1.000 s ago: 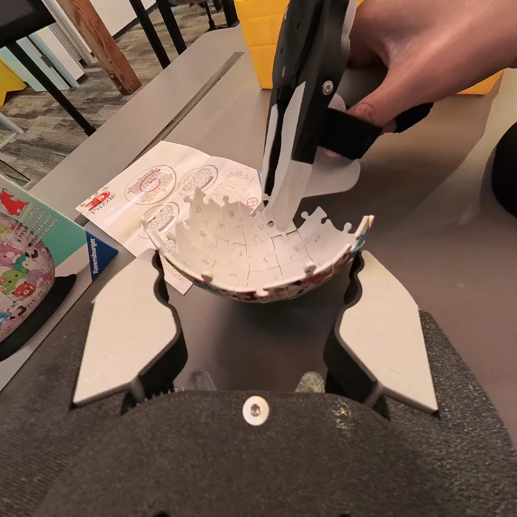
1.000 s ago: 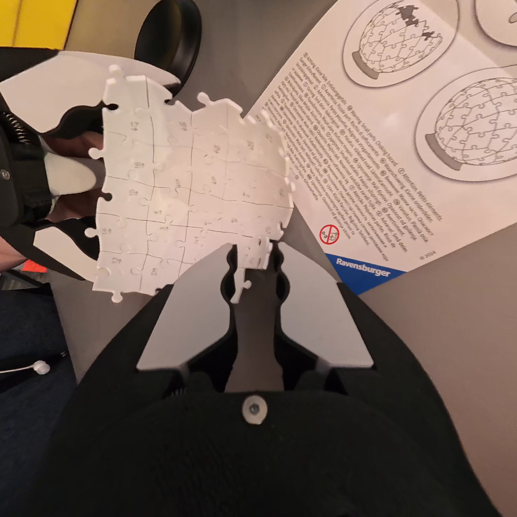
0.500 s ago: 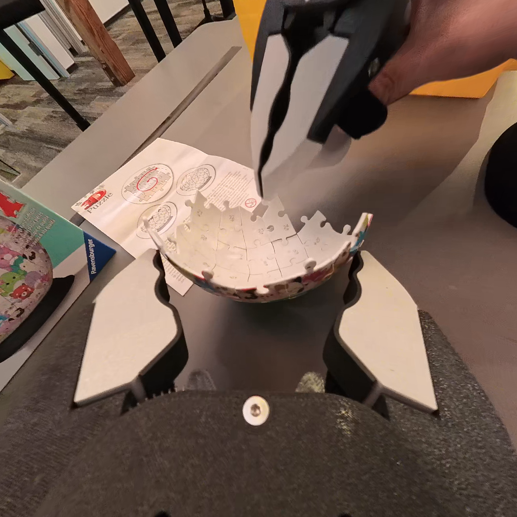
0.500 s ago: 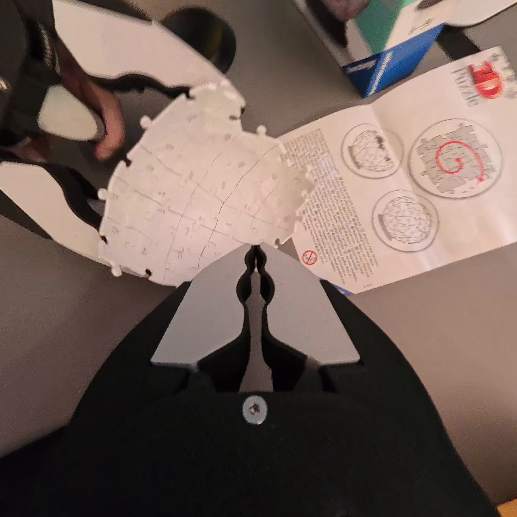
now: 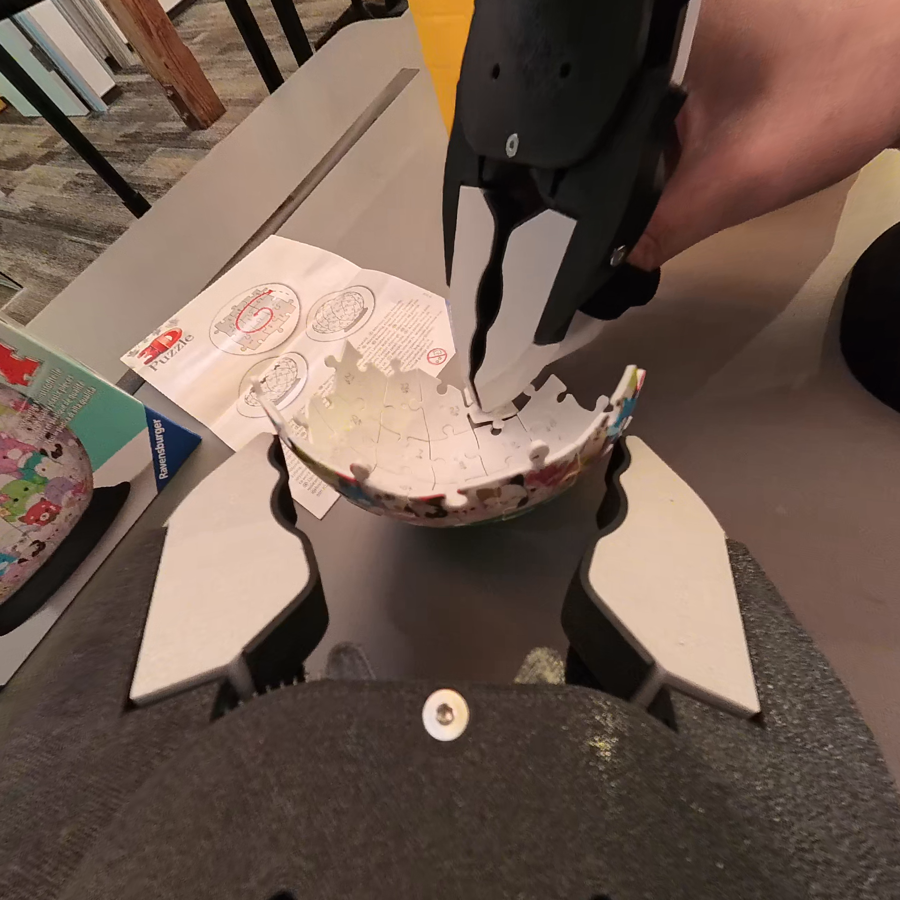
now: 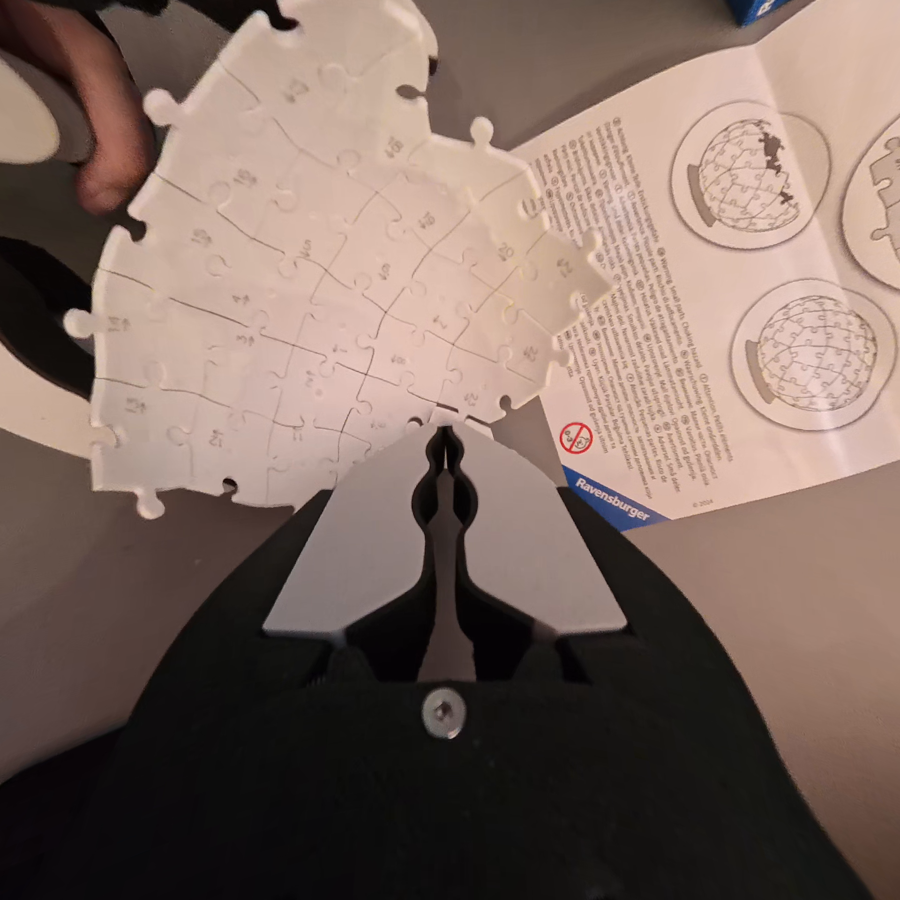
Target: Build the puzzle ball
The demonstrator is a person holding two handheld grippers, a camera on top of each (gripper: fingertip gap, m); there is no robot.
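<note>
Grey bench [image 5: 730,487] fills most of both views. Yellow bin [image 5: 438,73] at top centre, left wrist view. Dark round object [image 5: 871,331] at right edge, cut off. Wooden post [image 5: 160,53] and black legs [image 5: 73,131] on patterned carpet [image 5: 48,195], upper left.

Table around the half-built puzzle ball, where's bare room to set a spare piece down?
Bare grey table lies right of the puzzle ball, before the black object. Left is crowded: instruction sheet, puzzle box.
</note>
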